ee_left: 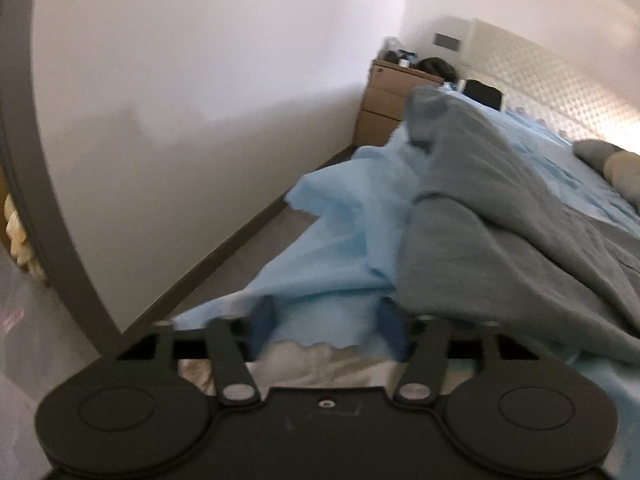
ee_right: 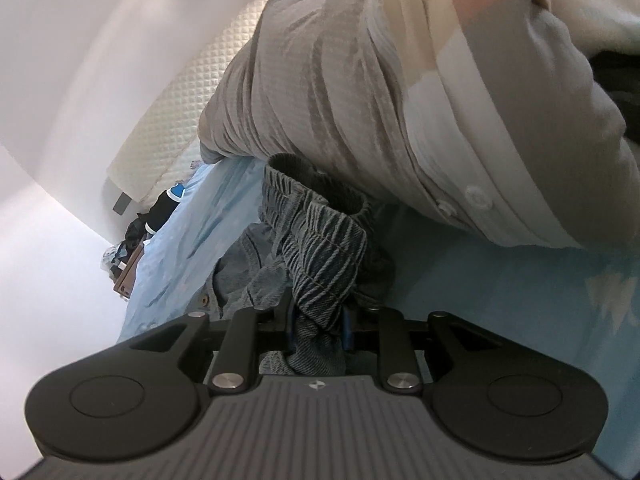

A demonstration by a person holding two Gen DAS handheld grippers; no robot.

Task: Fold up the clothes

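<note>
Grey denim trousers [ee_left: 500, 220] lie crumpled along a bed covered by a light blue sheet [ee_left: 340, 232]. In the right wrist view their gathered elastic waistband [ee_right: 320, 240] rises from my right gripper [ee_right: 318, 320], which is shut on a bunch of the denim. My left gripper [ee_left: 327, 316] hangs at the bed's near edge, left of the trousers. Its blue pads [ee_left: 264, 320] stand wide apart over rumpled sheet and press on nothing. A beige buttoned shirt [ee_right: 360, 80] bulks just beyond the waistband.
A white wall and a strip of grey floor [ee_left: 240, 256] run along the bed's left side. A wooden nightstand [ee_left: 384, 96] stands at the far corner by the quilted headboard [ee_left: 540, 72]. More clothes [ee_left: 616, 164] lie at the right.
</note>
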